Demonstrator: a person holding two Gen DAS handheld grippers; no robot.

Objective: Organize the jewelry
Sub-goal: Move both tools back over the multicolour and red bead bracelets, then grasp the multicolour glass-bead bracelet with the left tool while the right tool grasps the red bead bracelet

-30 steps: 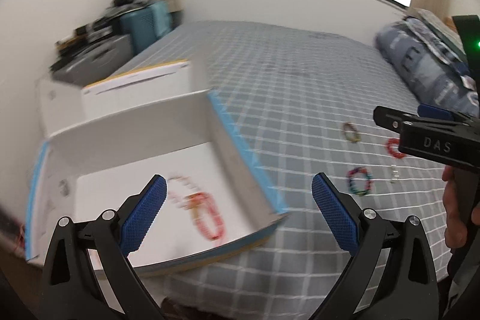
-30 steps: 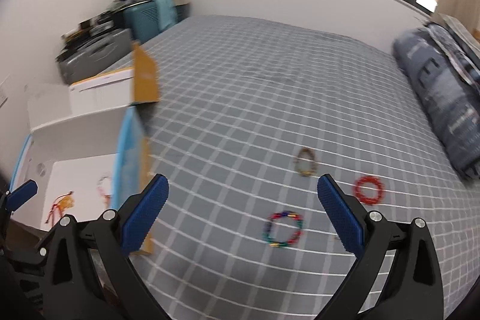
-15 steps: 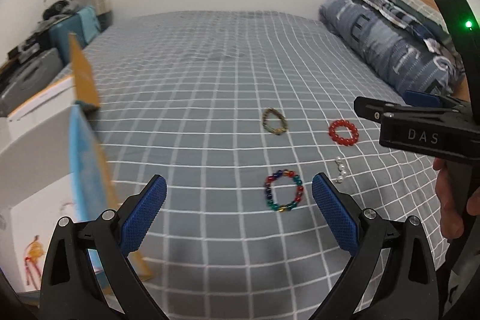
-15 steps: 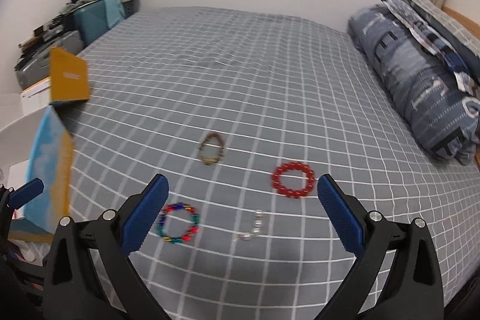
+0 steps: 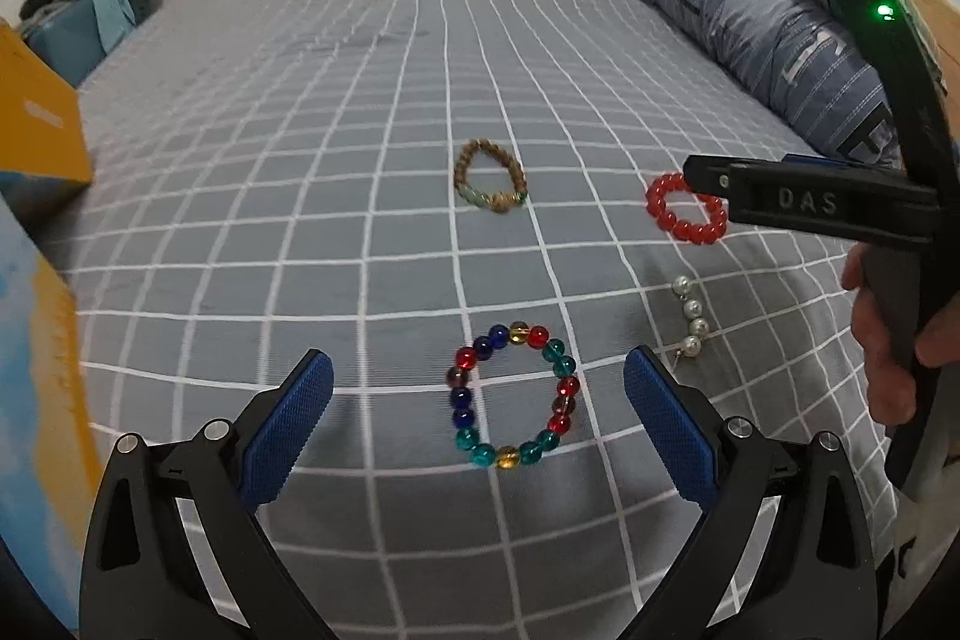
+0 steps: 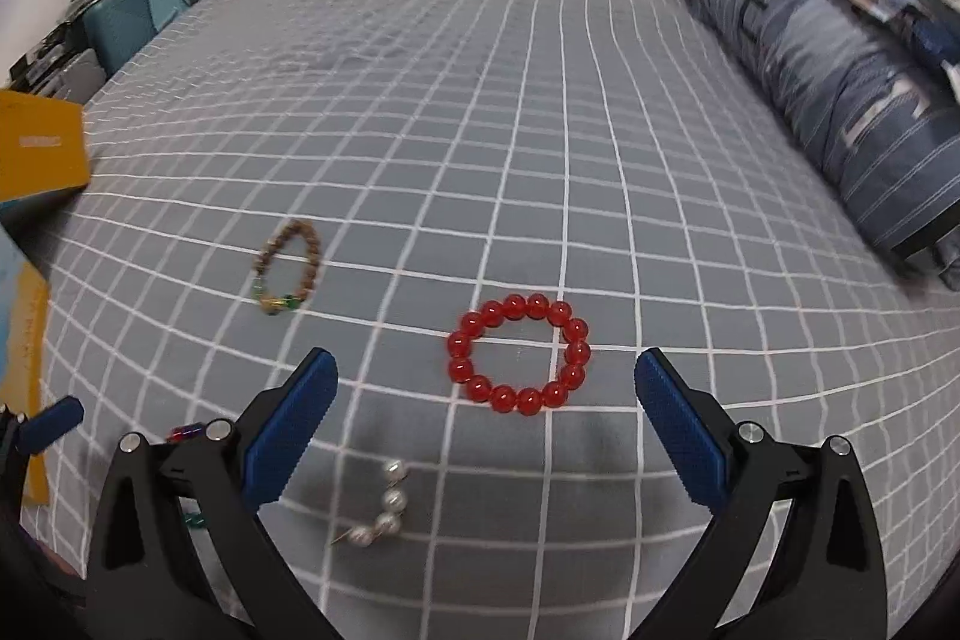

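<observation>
Several pieces lie on the grey checked bed. My left gripper (image 5: pixel 477 388) is open, and a multicoloured bead bracelet (image 5: pixel 513 396) lies on the bed between its fingers. My right gripper (image 6: pixel 486 382) is open, with a red bead bracelet (image 6: pixel 519 361) between its fingers; that bracelet also shows in the left wrist view (image 5: pixel 684 214), partly behind the right gripper's body. A brown bead bracelet (image 5: pixel 489 184) lies farther back, also in the right wrist view (image 6: pixel 288 274). A short string of pearls (image 6: pixel 381 508) lies near the right gripper, also in the left wrist view (image 5: pixel 690 316).
An open cardboard box with blue and orange flaps (image 5: pixel 36 280) stands at the left edge of the bed, also in the right wrist view (image 6: pixel 36 148). A folded striped duvet and pillows (image 6: pixel 840 88) lie at the right. Luggage (image 6: pixel 126 16) stands by the far left wall.
Both grippers have swung right, away from the box, and moved down closer to the bed. The multicoloured and red bracelets now lie between the left and right fingers.
</observation>
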